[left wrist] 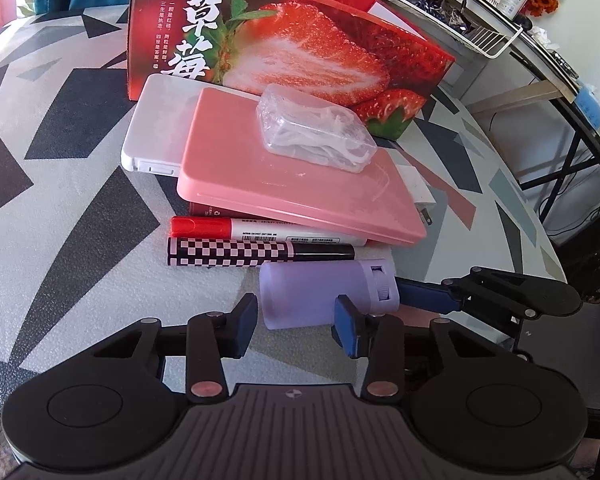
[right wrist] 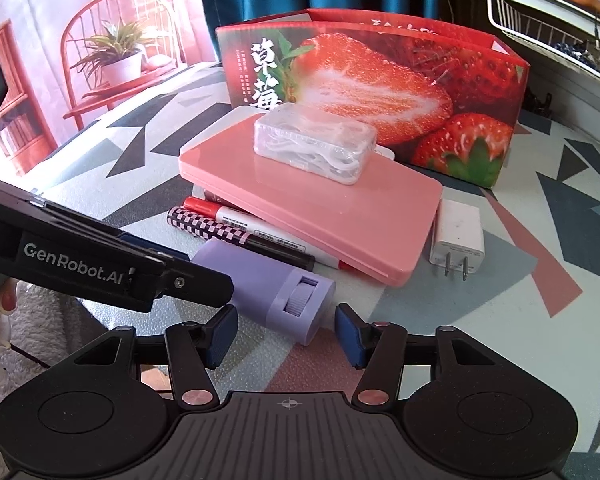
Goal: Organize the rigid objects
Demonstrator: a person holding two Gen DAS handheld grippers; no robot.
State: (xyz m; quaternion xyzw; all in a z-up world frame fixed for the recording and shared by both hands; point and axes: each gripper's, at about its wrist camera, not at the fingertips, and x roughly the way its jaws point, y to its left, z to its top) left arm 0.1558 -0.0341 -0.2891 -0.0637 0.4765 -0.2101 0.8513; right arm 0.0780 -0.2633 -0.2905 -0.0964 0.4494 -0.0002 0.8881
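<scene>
A lilac cylindrical container (left wrist: 300, 292) with a ridged wheel at one end lies on its side on the patterned table. My left gripper (left wrist: 296, 326) straddles its body, pads against both sides. My right gripper (right wrist: 286, 330) straddles its wheel end (right wrist: 300, 304), pads at its sides; one of its fingers (left wrist: 424, 298) reaches in from the right. The left gripper's finger (right wrist: 196, 280) lies over the container's other end. Behind lie a checkered pen (left wrist: 236, 252) and a red-capped marker (left wrist: 228, 227). A pink flat case (left wrist: 292, 184) carries a clear box of white cord (left wrist: 316, 132).
A white flat case (left wrist: 156, 128) lies under the pink one. A red strawberry carton (right wrist: 380, 80) stands open at the back. A white charger plug (right wrist: 456, 240) sits right of the pink case. A wire basket (left wrist: 440, 4) hangs far right. A person's fingers (right wrist: 4, 300) show at the left.
</scene>
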